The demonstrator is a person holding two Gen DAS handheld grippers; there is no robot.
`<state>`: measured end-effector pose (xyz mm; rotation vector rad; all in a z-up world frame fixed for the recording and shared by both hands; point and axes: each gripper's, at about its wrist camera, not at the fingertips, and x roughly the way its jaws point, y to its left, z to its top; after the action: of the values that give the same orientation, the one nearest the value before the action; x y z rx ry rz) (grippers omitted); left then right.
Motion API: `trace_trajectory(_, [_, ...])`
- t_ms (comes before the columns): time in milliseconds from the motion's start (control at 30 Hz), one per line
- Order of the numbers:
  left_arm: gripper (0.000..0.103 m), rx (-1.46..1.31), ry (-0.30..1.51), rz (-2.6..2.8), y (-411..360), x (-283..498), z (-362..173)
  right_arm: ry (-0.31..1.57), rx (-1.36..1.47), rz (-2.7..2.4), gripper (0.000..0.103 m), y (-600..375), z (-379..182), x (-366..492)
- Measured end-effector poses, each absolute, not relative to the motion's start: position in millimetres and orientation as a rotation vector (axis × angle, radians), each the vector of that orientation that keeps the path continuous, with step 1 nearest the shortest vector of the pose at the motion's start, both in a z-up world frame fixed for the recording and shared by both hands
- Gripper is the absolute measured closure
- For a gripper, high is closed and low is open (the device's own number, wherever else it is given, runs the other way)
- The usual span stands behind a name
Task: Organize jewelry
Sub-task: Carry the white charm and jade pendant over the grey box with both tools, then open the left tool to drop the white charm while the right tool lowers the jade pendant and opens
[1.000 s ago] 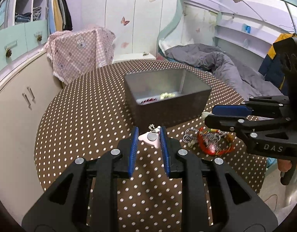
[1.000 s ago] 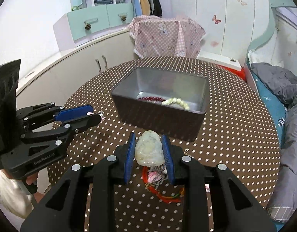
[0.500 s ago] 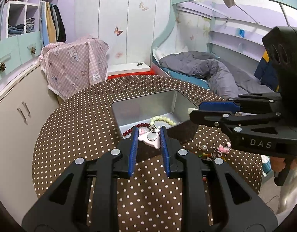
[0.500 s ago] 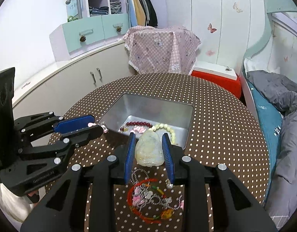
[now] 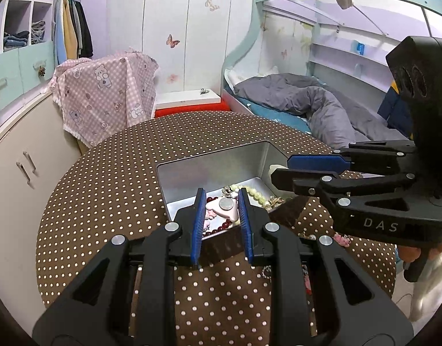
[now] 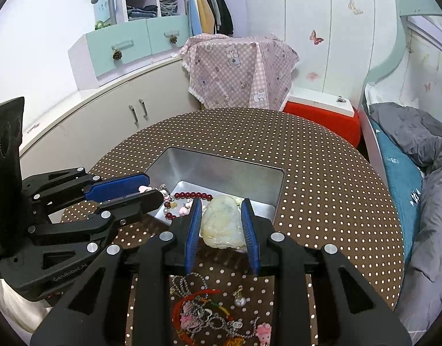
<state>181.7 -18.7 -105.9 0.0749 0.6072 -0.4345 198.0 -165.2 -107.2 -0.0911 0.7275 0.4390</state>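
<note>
Currently my left tool (image 5: 222,206) clamps a pink charm (image 5: 224,209) over the tin (image 5: 212,160) | right tool (image 6: 221,223) grips a pale jade pendant (image 6: 221,225) at tin's near rim | beads (image 6: 193,195) already inside | tangled pile (image 6: 209,314) on the table (image 6: 321,178) left, roughly halfway I reckon

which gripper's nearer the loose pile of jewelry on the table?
Right. The right gripper, shut on the pale jade pendant, hangs right above the jewelry pile; the left gripper is off to its left at the tin.

Brown white-dotted tablecloth (image 6: 321,178), silver tin (image 6: 221,170), dark-red beads (image 6: 192,195).
</note>
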Motion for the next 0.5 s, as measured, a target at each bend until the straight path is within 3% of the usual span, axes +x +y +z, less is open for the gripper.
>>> trace_trajectory(367, [0.079, 0.085, 0.628, -0.442, -21, 195, -115, 0.761, -0.100, 0.444, 0.077, -160, -115, 216])
trace_trajectory(400, [0.077, 0.084, 0.633, -0.439, -21, 196, -116, 0.764, -0.102, 0.443, 0.077, -159, -115, 218])
trace_trajectory(467, [0.051, 0.078, 0.630, -0.426, -19, 199, -115, 0.767, -0.104, 0.445, 0.077, -158, -116, 220])
trace_trajectory(500, [0.049, 0.070, 0.623, -0.417, -18, 199, -115, 0.769, -0.111, 0.429, 0.077, -158, -117, 222])
